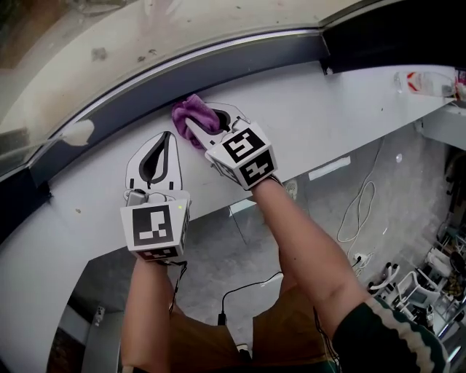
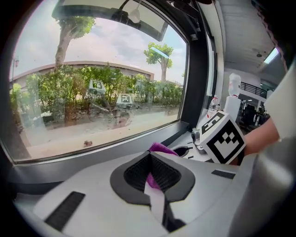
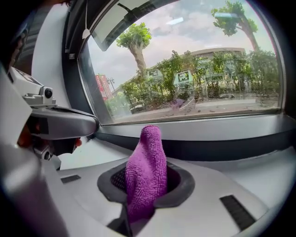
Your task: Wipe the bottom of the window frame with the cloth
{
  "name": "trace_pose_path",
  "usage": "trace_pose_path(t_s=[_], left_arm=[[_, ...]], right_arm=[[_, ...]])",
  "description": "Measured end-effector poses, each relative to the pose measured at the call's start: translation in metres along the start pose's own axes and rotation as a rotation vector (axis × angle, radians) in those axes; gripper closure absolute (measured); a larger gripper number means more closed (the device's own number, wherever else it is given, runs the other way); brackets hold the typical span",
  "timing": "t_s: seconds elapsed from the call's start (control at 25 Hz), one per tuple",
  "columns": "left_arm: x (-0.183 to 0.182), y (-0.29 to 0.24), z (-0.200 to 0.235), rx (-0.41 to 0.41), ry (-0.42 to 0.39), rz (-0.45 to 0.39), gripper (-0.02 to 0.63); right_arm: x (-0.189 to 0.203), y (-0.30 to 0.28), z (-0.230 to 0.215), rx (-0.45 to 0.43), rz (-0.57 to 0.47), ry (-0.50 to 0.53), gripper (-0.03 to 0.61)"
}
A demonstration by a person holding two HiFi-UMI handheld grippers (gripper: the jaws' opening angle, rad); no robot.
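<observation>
On the white window sill (image 1: 342, 116) below the glass (image 1: 182, 22), we see both tools side by side and close together, each pointing at the dark bottom strip of the window frame (image 1: 124, 102). The right hand-held gripper (image 1: 211, 124) is clenched on the purple cloth (image 1: 191, 113). In its own view the cloth stands up between the two jaws as a folded hump and fills the dark opening between them. From the head view, the bunched end of the cloth sticks out past the jaw tips and lies against the dark strip, where the sill meets the frame. The left hand-held gripper (image 1: 167, 138) rests just to the left of it on the sill. Its jaws are closed tip to tip around an empty teardrop gap and grasp nothing. Through that gap, in the left gripper view, we catch a patch of the purple cloth and the marker cube (image 2: 224, 139) of the right tool beyond. Bare forearms run back from both tools toward the bottom of the head view.
</observation>
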State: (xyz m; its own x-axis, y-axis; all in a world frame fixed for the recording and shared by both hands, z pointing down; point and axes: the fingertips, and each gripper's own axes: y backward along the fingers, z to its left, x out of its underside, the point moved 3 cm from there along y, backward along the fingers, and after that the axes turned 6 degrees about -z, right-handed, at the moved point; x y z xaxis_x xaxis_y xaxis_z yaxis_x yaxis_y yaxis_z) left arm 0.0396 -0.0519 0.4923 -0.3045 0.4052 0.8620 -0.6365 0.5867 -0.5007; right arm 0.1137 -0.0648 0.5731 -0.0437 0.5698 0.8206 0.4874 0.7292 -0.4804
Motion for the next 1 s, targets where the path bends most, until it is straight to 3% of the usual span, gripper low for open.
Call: trace_pose_path(t_s=[0.76,1.0], left_arm=[[-0.023,-0.070,-0.071,0.114,-0.022,0.015,0.606],[-0.027,-0.097,-0.096,0.162,-0.045,0.019,0.606]], right_arm=[[0.009,0.067,-0.084,0.099,0.022,0.015,0.483],[0.016,0.086,-0.120,0.140,0.014,-0.027,0.483]])
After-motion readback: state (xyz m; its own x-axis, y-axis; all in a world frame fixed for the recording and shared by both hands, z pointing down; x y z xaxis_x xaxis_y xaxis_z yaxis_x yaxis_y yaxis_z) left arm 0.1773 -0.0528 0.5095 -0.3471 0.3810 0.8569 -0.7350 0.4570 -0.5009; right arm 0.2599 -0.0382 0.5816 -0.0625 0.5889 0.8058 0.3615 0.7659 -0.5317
